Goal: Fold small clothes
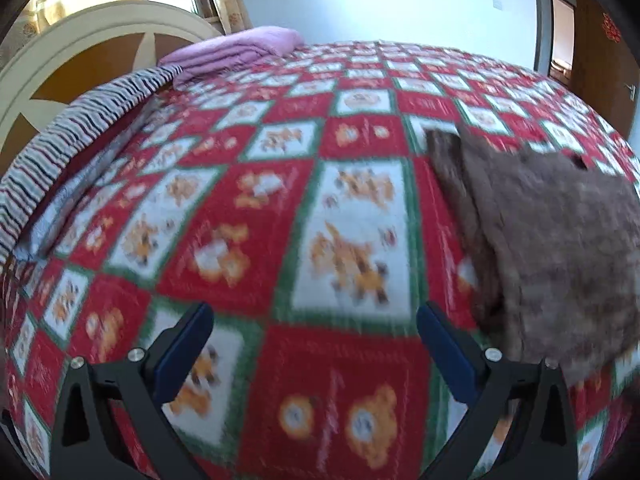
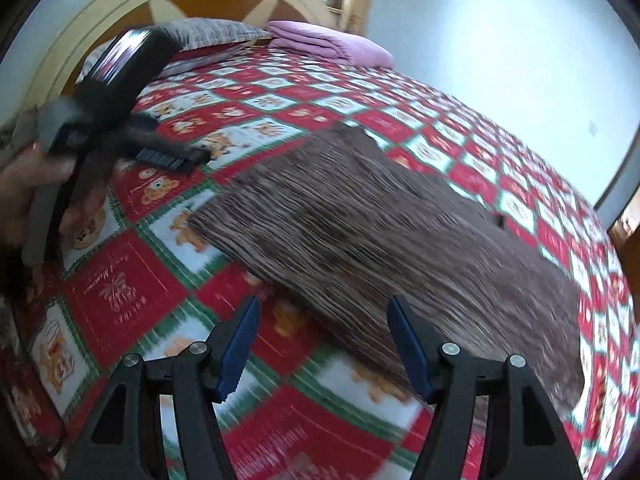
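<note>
A brown knitted garment (image 2: 360,232) lies folded and flat on the red, white and green bear-patterned bedspread (image 2: 132,288). In the left wrist view it lies at the right (image 1: 560,240). My left gripper (image 1: 316,320) is open and empty above the bedspread, left of the garment. It also shows in the right wrist view (image 2: 168,156), held in a hand at the left. My right gripper (image 2: 322,312) is open and empty, just above the garment's near edge. Both views are blurred by motion.
A folded pink blanket (image 1: 240,50) and a striped pillow (image 1: 80,120) lie at the head of the bed by the cream and brown headboard (image 1: 80,40). A wooden door (image 1: 600,52) is at the far right.
</note>
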Motion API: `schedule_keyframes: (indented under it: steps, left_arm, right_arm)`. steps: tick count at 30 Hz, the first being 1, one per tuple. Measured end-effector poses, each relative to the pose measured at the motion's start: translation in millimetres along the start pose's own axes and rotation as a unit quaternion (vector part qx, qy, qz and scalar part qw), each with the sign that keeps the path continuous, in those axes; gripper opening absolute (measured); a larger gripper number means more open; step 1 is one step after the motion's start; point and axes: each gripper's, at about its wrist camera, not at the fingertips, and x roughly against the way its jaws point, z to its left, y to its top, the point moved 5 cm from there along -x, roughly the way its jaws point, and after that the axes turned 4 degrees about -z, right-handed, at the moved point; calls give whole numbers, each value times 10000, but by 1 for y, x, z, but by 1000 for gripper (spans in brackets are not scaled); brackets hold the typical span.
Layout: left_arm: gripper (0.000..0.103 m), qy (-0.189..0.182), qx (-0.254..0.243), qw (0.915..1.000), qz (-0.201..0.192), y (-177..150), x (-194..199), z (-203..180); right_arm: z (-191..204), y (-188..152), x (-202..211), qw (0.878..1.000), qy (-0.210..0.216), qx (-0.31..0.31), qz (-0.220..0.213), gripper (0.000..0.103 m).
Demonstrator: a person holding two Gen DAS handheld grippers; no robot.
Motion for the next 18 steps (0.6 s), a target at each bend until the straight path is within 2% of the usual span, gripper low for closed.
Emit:
schedule_keyframes:
  steps: [4, 8, 13, 18]
  left_arm:
    - [103, -120, 133, 9997, -173, 27, -13, 1]
    - [103, -567, 326, 9977, -177, 48, -29, -15]
    - [103, -1075, 232, 9939, -99, 63, -44, -47]
    - [103, -1141, 146, 9933, 95, 73, -68, -66]
  right_arm:
    - [27, 10, -13, 9994, -6, 342, -54, 66]
    - [47, 21, -27, 9978, -152, 636, -121, 66]
    - [61, 33, -44, 9948, -447, 886, -223, 66]
    - [64, 32, -54, 9953, -471, 795, -272, 66]
